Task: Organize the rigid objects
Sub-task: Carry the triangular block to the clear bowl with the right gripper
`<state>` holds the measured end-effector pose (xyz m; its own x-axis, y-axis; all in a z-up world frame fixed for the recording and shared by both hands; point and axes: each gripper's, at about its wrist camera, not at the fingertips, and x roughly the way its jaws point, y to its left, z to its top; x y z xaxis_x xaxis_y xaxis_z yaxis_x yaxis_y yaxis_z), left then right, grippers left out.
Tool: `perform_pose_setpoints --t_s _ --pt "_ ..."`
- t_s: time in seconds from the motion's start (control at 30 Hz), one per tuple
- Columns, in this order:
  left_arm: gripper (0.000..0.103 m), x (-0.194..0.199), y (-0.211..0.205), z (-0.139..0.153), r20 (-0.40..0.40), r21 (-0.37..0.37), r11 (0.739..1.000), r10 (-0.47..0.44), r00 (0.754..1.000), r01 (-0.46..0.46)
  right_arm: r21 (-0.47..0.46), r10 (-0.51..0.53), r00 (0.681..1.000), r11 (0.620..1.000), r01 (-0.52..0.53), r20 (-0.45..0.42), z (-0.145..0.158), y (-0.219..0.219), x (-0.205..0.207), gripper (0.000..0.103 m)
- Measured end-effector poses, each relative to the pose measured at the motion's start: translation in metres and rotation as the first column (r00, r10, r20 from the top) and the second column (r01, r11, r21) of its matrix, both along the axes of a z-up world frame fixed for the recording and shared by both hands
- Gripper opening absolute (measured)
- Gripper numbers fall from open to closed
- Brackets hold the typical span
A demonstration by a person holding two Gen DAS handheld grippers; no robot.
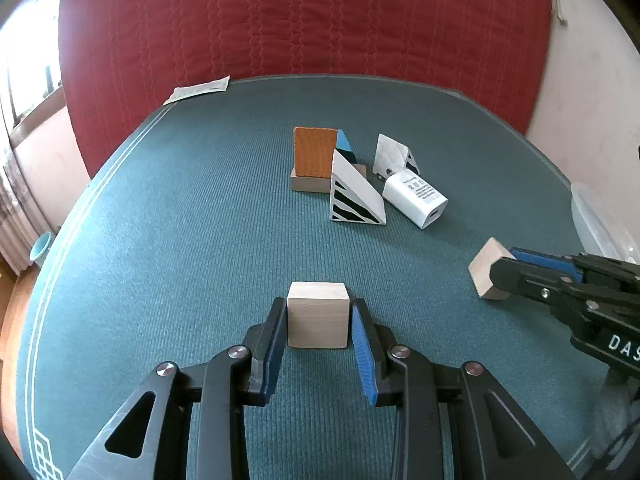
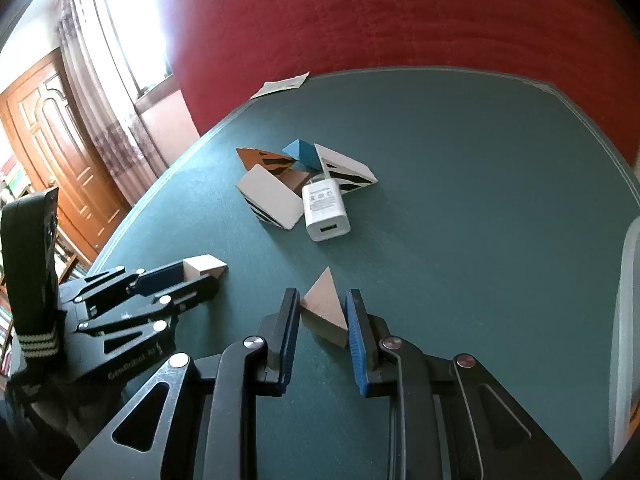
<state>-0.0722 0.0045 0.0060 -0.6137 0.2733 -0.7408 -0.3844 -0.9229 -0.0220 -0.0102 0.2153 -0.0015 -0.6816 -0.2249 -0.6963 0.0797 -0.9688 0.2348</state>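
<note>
In the left wrist view my left gripper [image 1: 319,312] is shut on a plain wooden block [image 1: 317,314] resting on the green table [image 1: 160,240]. My right gripper [image 2: 323,304] is shut on a plain wooden triangular wedge [image 2: 325,308], also low on the table. The wedge [image 1: 486,266] and the right gripper [image 1: 505,270] show at the right of the left view; the left gripper [image 2: 214,274] with its block [image 2: 202,266] shows at the left of the right view. A cluster lies beyond: an orange-faced block [image 1: 314,156], a blue wedge [image 1: 344,142], a black-striped white wedge [image 1: 354,194], a white charger [image 1: 416,198].
A patterned white wedge [image 1: 394,154] stands behind the charger. A paper slip [image 1: 198,89] lies at the table's far left edge. A red quilted backdrop [image 1: 304,16] rises behind the table. A clear plastic container [image 1: 600,220] sits at the right edge.
</note>
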Motion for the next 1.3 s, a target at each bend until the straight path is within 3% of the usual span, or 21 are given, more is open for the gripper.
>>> perform_pose_setpoints --t_s 0.43,0.8,1.3 --pt "0.032 -0.005 -0.001 0.000 -0.006 -0.008 1.000 -0.010 1.000 0.010 0.032 0.005 1.000 0.999 -0.006 0.011 -0.013 -0.004 0.003 0.024" --pt "0.031 0.000 -0.005 0.007 -0.018 0.017 1.000 -0.019 1.000 0.019 0.014 -0.017 1.000 1.000 0.017 -0.018 -0.001 0.004 0.012 0.020" --pt "0.031 0.016 0.013 0.020 -0.047 0.019 0.997 -0.069 0.997 0.070 -0.019 -0.200 0.975 0.980 0.199 -0.095 0.034 0.076 0.072 0.020"
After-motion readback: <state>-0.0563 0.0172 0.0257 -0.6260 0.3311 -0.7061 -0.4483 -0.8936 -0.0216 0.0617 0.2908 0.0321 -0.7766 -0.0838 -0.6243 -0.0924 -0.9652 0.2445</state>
